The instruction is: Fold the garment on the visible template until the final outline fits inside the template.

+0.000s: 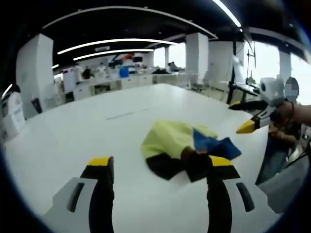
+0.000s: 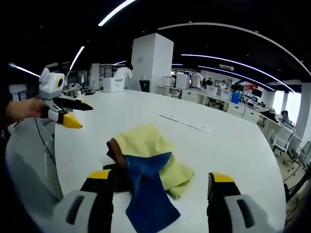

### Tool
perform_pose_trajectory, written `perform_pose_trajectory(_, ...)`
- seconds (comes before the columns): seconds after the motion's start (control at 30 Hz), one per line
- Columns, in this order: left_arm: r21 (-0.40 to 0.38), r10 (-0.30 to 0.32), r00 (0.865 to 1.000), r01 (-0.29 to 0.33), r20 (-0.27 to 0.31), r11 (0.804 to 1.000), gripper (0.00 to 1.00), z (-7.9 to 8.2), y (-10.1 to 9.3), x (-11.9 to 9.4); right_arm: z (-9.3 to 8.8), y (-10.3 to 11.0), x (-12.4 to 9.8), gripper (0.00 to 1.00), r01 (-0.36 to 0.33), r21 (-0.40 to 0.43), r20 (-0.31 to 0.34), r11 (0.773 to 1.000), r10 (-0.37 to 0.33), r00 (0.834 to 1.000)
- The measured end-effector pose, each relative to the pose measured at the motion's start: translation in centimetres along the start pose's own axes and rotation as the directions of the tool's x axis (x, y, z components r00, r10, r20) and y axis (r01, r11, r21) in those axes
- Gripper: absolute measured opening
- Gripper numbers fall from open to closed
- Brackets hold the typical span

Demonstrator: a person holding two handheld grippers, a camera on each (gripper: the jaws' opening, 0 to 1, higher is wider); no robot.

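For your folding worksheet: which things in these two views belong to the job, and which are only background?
Job: garment, crumpled on the white table; left gripper; right gripper.

Background: pillar, office desks, chair.

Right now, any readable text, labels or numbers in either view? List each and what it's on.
None readable.
Garment: yellow, blue and dark panels, no print or tag showing.
White table: only a thin line mark, no lettering.
Left gripper and right gripper: yellow tips, no markings visible.
Background desks and boxes: too small and blurred to read.
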State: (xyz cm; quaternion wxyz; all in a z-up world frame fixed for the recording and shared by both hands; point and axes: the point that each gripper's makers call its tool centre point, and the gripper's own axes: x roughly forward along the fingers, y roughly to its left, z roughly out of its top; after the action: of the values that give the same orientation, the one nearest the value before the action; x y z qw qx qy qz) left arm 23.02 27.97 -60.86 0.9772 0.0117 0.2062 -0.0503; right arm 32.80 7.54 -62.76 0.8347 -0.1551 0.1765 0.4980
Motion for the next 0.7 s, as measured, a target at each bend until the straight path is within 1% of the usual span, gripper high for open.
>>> perform_pose_trajectory(0.07,-0.002,-0.007,1.0,0.007,-0.002,1.0,0.74,-0.2,-0.1,0.4,-0.2,0.2,0.5,0.77,-0.011,-0.012,-0.009,1.0,0.011,1.0)
perform_pose_trajectory(0.17,0.0,-0.017,1.0,0.017,-0.008,1.0,0.71,-0.6,-0.1,1.0,-0.2,0.5,1.2,0.73,-0.023,-0.026,-0.008,0.999,0.023,1.0)
perform_pose_trajectory(0.33,0.017,-0.032,0.999,0.032,-0.01,0.999,0.68,-1.1,-0.3,1.8,-0.3,0.8,2.2,0.68,-0.045,-0.056,-0.011,0.997,0.044,0.999)
perform_pose_trajectory(0.47,0.037,-0.043,0.999,0.044,-0.012,0.998,0.61,-1.5,-0.4,2.6,-0.4,1.0,2.8,0.63,-0.056,-0.072,-0.016,0.996,0.055,0.998)
perform_pose_trajectory(0.6,0.04,-0.05,0.999,0.05,-0.015,0.998,0.56,-1.9,-0.5,3.4,-0.6,1.2,3.5,0.59,-0.065,-0.096,-0.017,0.993,0.064,0.998)
perform_pose_trajectory(0.7,0.053,-0.059,0.998,0.06,-0.024,0.997,0.49,-2.4,-0.7,4.1,-0.8,1.4,4.1,0.56,-0.079,-0.111,-0.02,0.991,0.077,0.997)
